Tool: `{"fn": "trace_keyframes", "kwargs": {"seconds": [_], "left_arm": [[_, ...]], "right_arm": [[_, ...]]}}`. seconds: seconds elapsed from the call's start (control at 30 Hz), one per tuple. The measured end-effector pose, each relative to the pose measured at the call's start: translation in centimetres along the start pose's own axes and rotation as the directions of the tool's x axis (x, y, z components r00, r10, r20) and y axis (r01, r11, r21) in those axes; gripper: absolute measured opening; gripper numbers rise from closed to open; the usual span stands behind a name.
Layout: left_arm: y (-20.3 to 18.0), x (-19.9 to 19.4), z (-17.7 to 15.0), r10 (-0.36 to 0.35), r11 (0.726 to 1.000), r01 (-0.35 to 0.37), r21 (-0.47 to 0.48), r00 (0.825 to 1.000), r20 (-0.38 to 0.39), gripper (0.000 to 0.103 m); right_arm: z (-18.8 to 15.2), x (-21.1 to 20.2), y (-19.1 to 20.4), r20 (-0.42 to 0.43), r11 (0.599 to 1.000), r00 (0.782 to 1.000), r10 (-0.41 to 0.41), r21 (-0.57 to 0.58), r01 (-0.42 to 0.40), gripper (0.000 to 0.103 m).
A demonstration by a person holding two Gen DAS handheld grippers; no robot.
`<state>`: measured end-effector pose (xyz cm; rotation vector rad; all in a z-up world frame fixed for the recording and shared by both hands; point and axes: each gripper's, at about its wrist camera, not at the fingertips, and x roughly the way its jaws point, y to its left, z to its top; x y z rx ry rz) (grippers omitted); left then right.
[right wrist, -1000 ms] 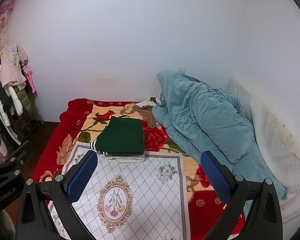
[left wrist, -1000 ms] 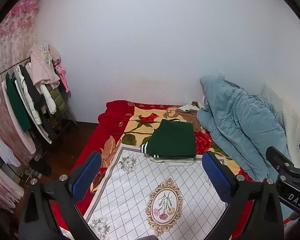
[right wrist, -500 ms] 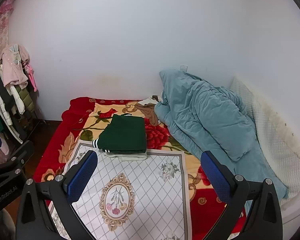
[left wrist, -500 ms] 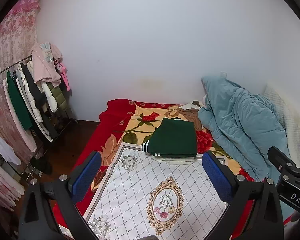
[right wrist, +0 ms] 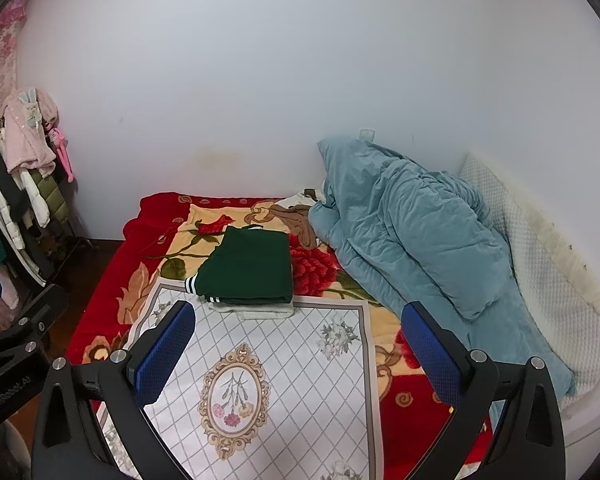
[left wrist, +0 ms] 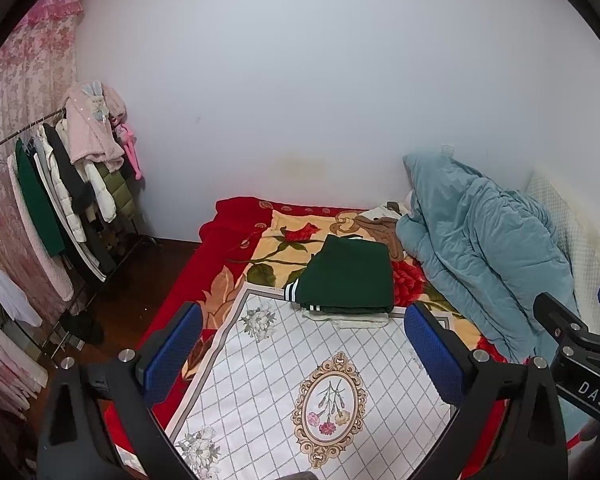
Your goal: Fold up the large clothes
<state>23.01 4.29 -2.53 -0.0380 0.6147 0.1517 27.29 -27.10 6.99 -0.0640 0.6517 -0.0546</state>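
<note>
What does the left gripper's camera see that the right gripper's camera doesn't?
Only the left wrist view shows the full clothes rack of hanging garments and the pink floral curtain beside it. Only the right wrist view shows the whole white quilted mattress edge along the far wall. Both show the folded dark green garment, the crumpled blue duvet, the white diamond-patterned cloth, and open, empty grippers.

The pale garment (left wrist: pixel 350 320) sits almost wholly hidden under the green garment (left wrist: pixel 352 276), only its front edge showing. The rack (left wrist: pixel 60 184) runs off the left edge, its clothes overlapping. The quilt (right wrist: pixel 412 232) covers that side of the bed (right wrist: pixel 112 276). The brown item (right wrist: pixel 296 220) tucks behind it, too unclear to identify.
</note>
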Motion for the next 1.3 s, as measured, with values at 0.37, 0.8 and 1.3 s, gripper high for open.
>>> {"fn": "trace_keyframes", "kwargs": {"seconds": [0.37, 0.8, 1.3], "left_arm": [[0.2, -0.4, -0.1, -0.008, 1.0, 0.008, -0.003, 1.0, 0.001, 0.103], [-0.2, -0.9, -0.2, 0.002, 1.0, -0.002, -0.002, 1.0, 0.005, 0.103], [0.1, -1.6, -0.2, 0.006, 1.0, -0.006, -0.002, 1.0, 0.013, 0.103]], "right_arm": [[-0.4, -0.2, -0.2, -0.002, 1.0, 1.0, -0.004, -0.005, 0.004, 0.103], [-0.1, 0.0, -0.8, -0.004, 1.0, 1.0, 0.004, -0.008, -0.004, 0.103], [-0.2, -0.5, -1.5, 0.002, 1.0, 1.0, 0.005, -0.006, -0.005, 0.103]]}}
